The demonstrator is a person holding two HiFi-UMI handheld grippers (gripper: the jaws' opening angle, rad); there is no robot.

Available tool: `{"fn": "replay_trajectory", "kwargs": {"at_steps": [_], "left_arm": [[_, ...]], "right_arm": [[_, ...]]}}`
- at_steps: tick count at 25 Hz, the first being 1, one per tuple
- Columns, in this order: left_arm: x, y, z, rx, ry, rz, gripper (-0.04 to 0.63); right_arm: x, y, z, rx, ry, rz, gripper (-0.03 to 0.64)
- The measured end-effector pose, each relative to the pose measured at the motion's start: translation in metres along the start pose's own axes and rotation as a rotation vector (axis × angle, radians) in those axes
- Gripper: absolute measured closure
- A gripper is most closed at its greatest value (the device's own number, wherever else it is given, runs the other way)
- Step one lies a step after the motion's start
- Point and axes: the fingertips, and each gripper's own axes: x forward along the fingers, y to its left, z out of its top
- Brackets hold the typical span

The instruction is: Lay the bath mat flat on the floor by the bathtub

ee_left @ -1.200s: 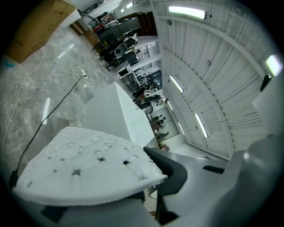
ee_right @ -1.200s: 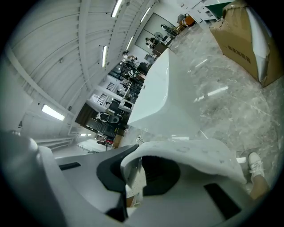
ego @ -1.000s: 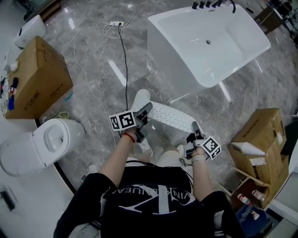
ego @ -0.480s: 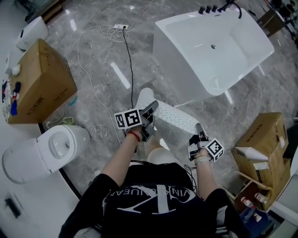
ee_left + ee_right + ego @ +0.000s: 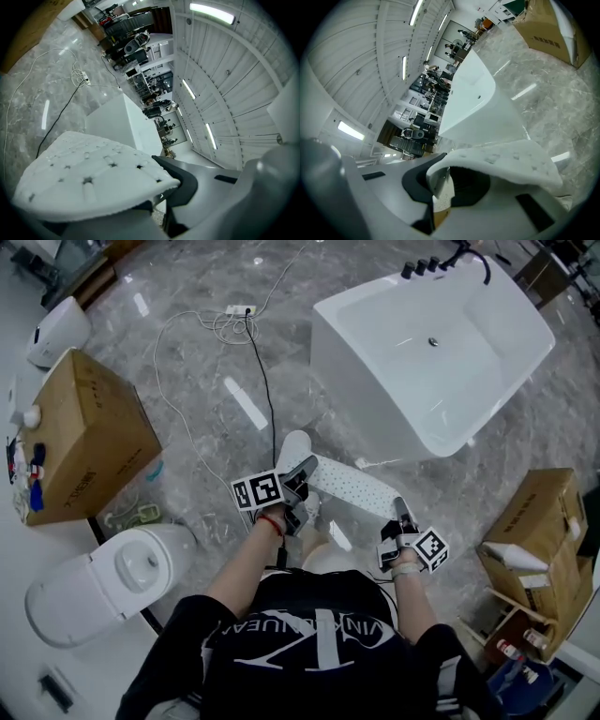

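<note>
The white bath mat [image 5: 352,488], dotted with small holes, is held stretched in the air between the two grippers, above the grey marble floor [image 5: 309,427] and near the white bathtub [image 5: 366,371], not touching it. The left gripper [image 5: 302,471] has its fingers clamped on the mat's rounded end, and the right gripper [image 5: 401,515] has its fingers clamped on the opposite end, close to the person's body

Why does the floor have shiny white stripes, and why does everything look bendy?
Head view: the stripes are ceiling lamps mirrored in the glossy floor. Left gripper view and right gripper view: a wide-angle lens curves the straight ceiling and darkens the corners.
</note>
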Motion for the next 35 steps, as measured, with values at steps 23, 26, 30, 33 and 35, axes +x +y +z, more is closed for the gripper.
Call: {"fn": "replay_trajectory", "kwargs": {"at_steps": [23, 26, 30, 33, 35], "left_arm": [[0.033, 0.019, 0.104, 0.051, 0.139, -0.038, 0.574], [0.033, 0.029, 0.110, 0.059, 0.192, -0.057, 0.574], [0.031, 0.049, 0.125, 0.087, 0.282, -0.089, 0.574], [0.034, 0.065, 0.136, 0.098, 0.345, -0.100, 0.574], [0.037, 0.076, 0.141, 0.107, 0.384, -0.105, 0.574]], "right_arm": [[0.077, 0.043, -0.015, 0.047, -0.088, -0.058, 0.581], [0.079, 0.051, -0.027, 0.066, -0.134, -0.025, 0.581], [0.083, 0.059, -0.053, 0.076, -0.219, -0.062, 0.581], [0.091, 0.058, -0.070, 0.120, -0.280, -0.106, 0.581], [0.097, 0.056, -0.081, 0.158, -0.312, -0.112, 0.582]]}}
